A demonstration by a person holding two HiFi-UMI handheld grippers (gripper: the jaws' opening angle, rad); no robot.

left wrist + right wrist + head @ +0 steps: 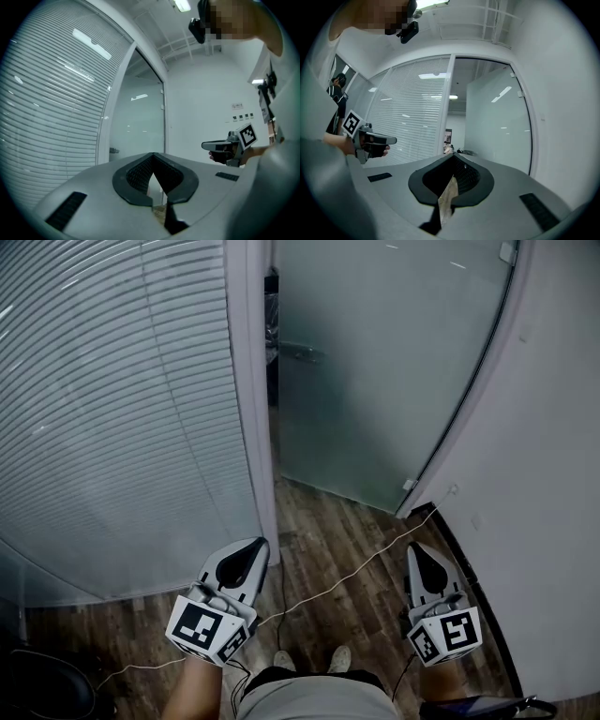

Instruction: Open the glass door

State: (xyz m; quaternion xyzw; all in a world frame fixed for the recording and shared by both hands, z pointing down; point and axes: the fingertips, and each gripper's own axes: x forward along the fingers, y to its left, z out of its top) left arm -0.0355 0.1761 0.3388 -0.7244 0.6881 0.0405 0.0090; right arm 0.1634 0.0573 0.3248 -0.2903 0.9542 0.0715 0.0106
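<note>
The frosted glass door (375,362) stands swung away from me, leaving a dark gap beside the white door post (251,399). Its metal handle (300,352) sits near the door's left edge. My left gripper (251,549) is held low, just in front of the post's foot, shut and empty. My right gripper (419,551) is near the right wall, also shut and empty. In the left gripper view the jaw tips (153,157) meet, with the door (138,126) ahead. The right gripper view shows closed tips (453,159) and the door (494,122) beyond. Neither gripper touches the door.
A glass wall with blinds (103,409) fills the left. A white wall (553,474) runs along the right. A thin white cable (356,573) crosses the wooden floor between the grippers. A dark chair base (47,685) sits at the bottom left.
</note>
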